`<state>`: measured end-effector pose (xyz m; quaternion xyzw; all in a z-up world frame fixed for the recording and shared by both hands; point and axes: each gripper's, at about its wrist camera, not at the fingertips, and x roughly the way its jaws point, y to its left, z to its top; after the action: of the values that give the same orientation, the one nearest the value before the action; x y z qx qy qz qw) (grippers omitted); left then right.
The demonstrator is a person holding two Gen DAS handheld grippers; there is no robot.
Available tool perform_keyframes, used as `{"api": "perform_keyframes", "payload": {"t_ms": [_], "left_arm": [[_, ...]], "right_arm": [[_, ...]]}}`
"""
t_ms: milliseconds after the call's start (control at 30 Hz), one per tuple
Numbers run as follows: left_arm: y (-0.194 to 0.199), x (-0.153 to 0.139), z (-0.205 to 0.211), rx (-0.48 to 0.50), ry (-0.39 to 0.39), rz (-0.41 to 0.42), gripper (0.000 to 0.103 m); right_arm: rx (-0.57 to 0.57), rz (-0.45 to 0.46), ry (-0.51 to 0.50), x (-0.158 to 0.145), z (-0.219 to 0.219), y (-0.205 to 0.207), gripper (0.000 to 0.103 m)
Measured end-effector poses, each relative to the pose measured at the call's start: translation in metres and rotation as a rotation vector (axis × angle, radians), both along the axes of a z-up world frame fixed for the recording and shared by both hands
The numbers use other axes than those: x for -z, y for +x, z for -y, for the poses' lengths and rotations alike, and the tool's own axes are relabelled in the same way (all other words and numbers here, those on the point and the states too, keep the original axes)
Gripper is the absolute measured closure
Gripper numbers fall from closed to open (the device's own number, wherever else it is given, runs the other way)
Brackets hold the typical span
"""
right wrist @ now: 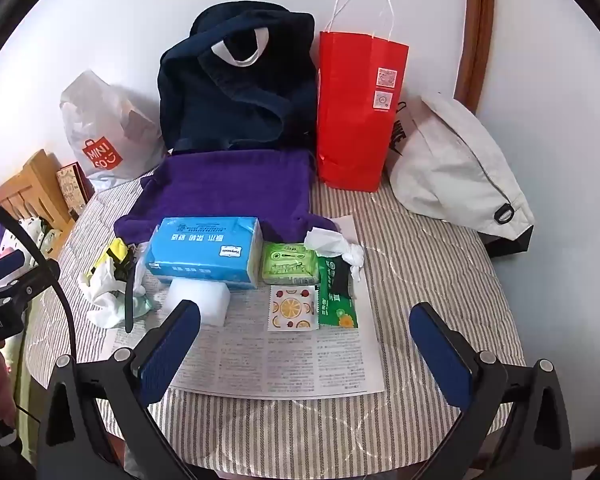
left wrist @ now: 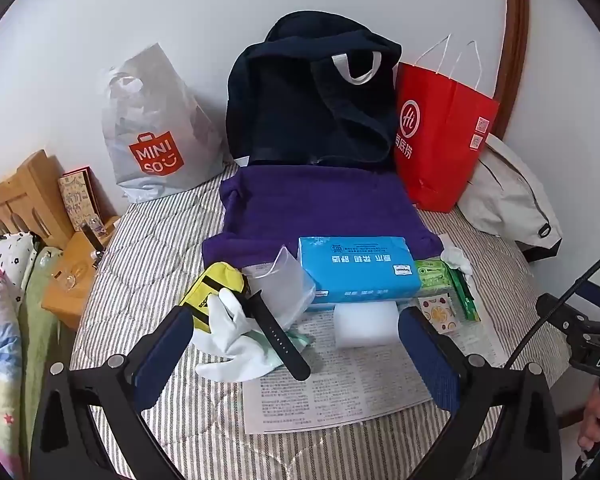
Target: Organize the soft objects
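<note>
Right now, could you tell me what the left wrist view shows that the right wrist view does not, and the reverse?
Only the left wrist view shows the red bag's round logo face, and the black strap laid across the white glove in full.

Only the right wrist view shows the whole green sachet and the black logo on the white drawstring bag.

Both show the blue tissue pack, purple towel, white sponge, newspaper and open, empty grippers.

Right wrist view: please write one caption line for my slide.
Open right tongs hover over a newspaper on a striped bed, facing a blue tissue pack, purple towel and red paper bag.
</note>
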<state>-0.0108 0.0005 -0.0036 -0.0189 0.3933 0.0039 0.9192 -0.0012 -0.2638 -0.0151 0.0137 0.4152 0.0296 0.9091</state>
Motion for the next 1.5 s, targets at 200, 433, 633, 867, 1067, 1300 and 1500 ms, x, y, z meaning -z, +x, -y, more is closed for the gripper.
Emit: {"api": "perform_keyframes", "payload": {"t_ms": [200,433,633,867,1067,1300,1500], "left_arm": [[0.009,-0.001,0.005,0.011,0.014,-0.013,0.0],[0.006,-0.003,0.004,0.012,0.024,-0.006,0.0],[0.004,-0.003,0.003,0.012,0.027,-0.004,0.0],[0.001,-0.006,0.004,0.014,0.028,0.002,0.0],[0.001,-0.007,0.004,0.014,0.029,0.002,0.0],[0.001,-0.009,0.004,0.016,0.028,0.002,0.0],[0.004,-0.009,0.004,0.024,0.024,-0.004,0.0]], "right_arm": [[-0.006,-0.003,-0.005,-0.002,0.001,0.004,0.0],[-0.002,-0.004,-0.005,-0.003,0.0,0.003,0.0],[0.0,-0.005,-0.007,-0.003,0.001,0.002,0.0],[-0.004,0.001,-0.009,-0.004,0.0,0.001,0.0],[-0.006,0.003,-0.007,-0.005,0.0,-0.001,0.0],[-0.001,0.004,-0.008,-0.008,0.0,-0.001,0.0],[-0.004,0.007,-0.01,-0.009,-0.001,-0.002,0.0]]}}
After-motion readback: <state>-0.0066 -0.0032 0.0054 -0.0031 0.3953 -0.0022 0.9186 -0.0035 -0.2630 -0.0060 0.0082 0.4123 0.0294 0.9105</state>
